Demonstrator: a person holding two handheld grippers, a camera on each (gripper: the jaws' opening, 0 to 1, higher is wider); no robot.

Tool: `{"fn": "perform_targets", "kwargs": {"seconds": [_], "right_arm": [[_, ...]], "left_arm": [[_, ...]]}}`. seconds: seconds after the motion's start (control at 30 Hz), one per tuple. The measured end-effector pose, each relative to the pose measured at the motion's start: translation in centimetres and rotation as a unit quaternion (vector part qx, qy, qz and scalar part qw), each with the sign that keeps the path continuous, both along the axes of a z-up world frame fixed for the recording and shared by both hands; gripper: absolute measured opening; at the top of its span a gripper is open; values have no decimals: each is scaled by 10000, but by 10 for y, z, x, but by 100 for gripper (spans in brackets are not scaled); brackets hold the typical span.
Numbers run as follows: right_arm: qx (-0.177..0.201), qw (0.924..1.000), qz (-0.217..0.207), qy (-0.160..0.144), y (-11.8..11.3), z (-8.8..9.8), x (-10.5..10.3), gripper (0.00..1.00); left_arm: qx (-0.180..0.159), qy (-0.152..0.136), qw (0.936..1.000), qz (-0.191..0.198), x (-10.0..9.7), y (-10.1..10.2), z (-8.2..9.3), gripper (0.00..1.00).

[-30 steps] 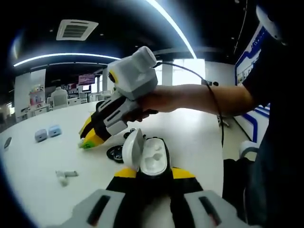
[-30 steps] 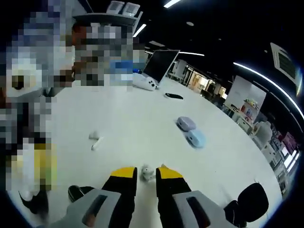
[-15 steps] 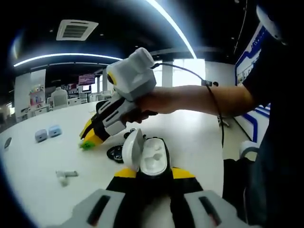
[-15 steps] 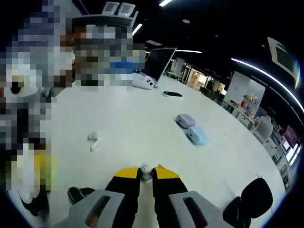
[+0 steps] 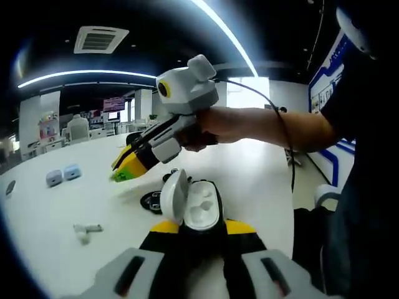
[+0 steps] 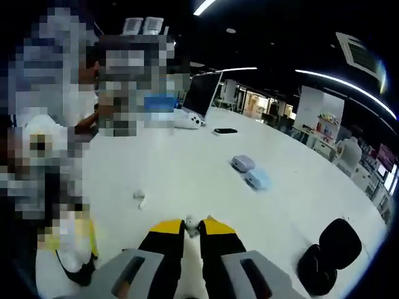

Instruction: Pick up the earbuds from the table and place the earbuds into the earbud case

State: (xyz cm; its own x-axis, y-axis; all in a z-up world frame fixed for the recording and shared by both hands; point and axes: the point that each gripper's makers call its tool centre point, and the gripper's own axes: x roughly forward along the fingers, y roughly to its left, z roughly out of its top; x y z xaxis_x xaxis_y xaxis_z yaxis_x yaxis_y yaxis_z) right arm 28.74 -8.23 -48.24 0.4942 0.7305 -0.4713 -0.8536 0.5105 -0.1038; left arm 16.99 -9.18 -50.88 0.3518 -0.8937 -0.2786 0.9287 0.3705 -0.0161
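Right tongs (image 6: 192, 225) lifted off table (image 6: 187, 174), clamped on white earbud (image 6: 191, 225), left tongs (image 5: 193, 225) gripping open case (image 5: 190, 204) (white, glossy).

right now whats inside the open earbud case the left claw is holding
The earbud case stands open in the left claw. One moulded socket shows and it looks empty. The raised lid hides the rest of the inside, and the lower body is covered by the claw.
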Motion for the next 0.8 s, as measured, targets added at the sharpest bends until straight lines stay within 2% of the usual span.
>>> {"fn": "perform_targets", "kwargs": {"seconds": [0.23,0.33,0.5,0.57,0.67,0.8], "right_arm": [[354,9993,74,127,-6,24,-25,9],[708,9969,184,288,-4,39,-41,9],[1267,9888,569,550,-1,61,-72,9],[1491,9826,915,629,1,70,-93,9],[1710,9725,1439,664,3,76,-121,9],[1771,9690,1578,688,-3,70,-136,9]], "left_arm": [[5,9,10000,2,0,0,0,24],[22,-16,10000,15,0,0,0,24],[68,-32,10000,28,0,0,1,24],[98,-40,9999,29,0,0,1,24],[184,-129,9997,32,0,-1,2,24],[338,-282,9990,36,-1,-2,3,24]]}}
